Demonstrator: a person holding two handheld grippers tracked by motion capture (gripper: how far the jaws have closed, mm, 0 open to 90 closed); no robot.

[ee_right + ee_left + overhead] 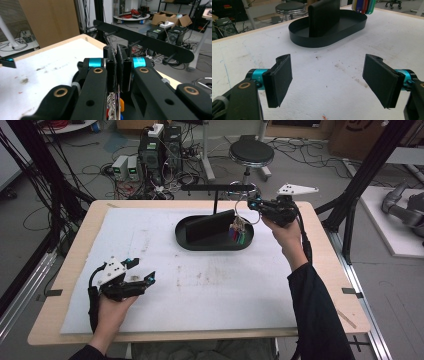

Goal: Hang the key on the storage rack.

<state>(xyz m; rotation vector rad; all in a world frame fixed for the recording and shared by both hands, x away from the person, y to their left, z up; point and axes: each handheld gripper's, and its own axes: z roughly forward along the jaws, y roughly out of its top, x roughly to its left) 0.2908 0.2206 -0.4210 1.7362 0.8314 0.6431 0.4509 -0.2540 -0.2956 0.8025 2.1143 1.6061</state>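
Bright plastic key tags on a wire ring (238, 231) are dangling over the black oval tray (192, 241) from our clamped right gripper (251, 203), risking snagging the black crossbar (210, 187), while our left gripper (142, 271) is idling apart.

The tongs (116, 65) pinch a key ring (115, 105) with coloured tags below a black bar (150, 42).

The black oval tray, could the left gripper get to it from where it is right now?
Probably yes. The left gripper sits open over the white mat, and in the left gripper view bare mat lies between its jaws and the black oval tray. The right gripper is over the tray's far end.
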